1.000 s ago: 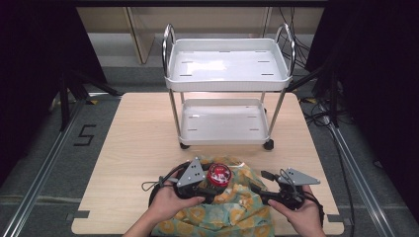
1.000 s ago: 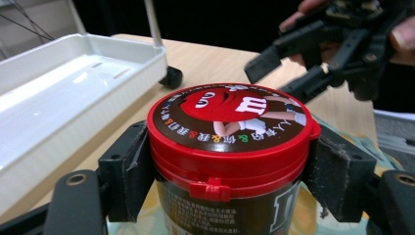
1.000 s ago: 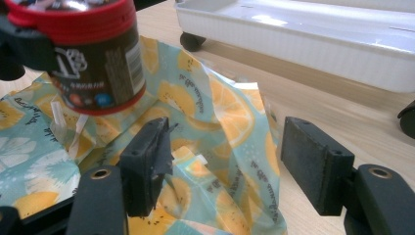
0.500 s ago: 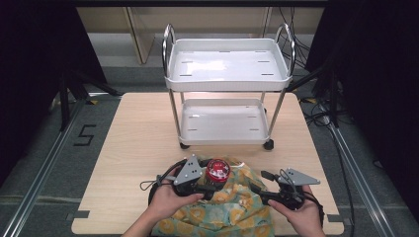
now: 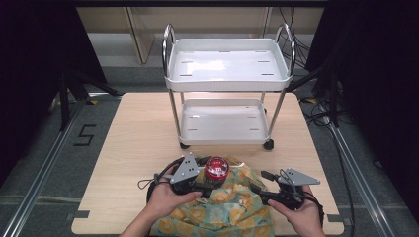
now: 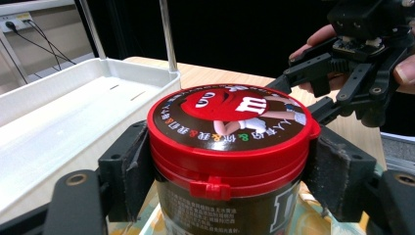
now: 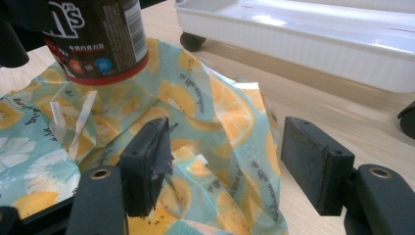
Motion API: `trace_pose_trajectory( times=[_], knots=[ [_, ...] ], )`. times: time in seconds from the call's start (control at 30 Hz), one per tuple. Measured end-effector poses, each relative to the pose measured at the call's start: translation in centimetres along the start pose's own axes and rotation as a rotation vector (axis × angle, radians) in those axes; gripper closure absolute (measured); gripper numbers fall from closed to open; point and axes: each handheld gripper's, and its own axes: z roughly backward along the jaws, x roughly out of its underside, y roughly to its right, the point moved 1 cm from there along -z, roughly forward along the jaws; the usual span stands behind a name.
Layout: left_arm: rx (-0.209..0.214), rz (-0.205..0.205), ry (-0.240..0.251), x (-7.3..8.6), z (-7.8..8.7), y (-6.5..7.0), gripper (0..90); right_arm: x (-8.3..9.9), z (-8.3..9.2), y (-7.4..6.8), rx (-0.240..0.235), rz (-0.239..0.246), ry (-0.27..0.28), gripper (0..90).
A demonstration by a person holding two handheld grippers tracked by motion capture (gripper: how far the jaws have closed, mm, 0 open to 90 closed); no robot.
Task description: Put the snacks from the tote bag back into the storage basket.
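A dark candy jar with a red lid [image 5: 216, 168] is upright over a lemon-print cloth bag [image 5: 228, 213] at the table's near edge. My left gripper [image 5: 212, 180] is shut on the jar just under its lid [image 6: 230, 125], with a pad [image 6: 134, 166] pressed on each side. In the right gripper view the jar's base [image 7: 95, 44] sits on or just over the bag's crumpled cloth [image 7: 195, 122]. My right gripper [image 7: 222, 166] stands open at the bag's right edge, its left finger [image 7: 147, 161] over the cloth and nothing between the jaws. It also shows in the high view [image 5: 257, 190].
A white two-tier cart [image 5: 227, 64] on wheels stands on the wooden table [image 5: 138, 133] just beyond the bag. Its lower tray [image 6: 73, 112] lies close to the jar, and one wheel [image 7: 191, 41] is near the cloth. Dark floor and rails flank the table.
My left gripper has carried the jar a little up and away from the person, toward the cart. The right gripper has barely moved.
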Motion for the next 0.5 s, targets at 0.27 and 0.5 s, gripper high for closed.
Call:
trace_pose_trajectory(
  times=[0.27,0.5],
  knots=[
    [-0.003,-0.011,0.021,-0.7,0.1,-0.5,25.6,0.0,0.0,0.0,0.009,-0.005,-0.001,36.3],
    [-0.009,0.002,0.036,-1.3,0.2,-0.7,25.6,0.0,0.0,0.0,0.007,-0.005,0.001,36.2]
  ],
)
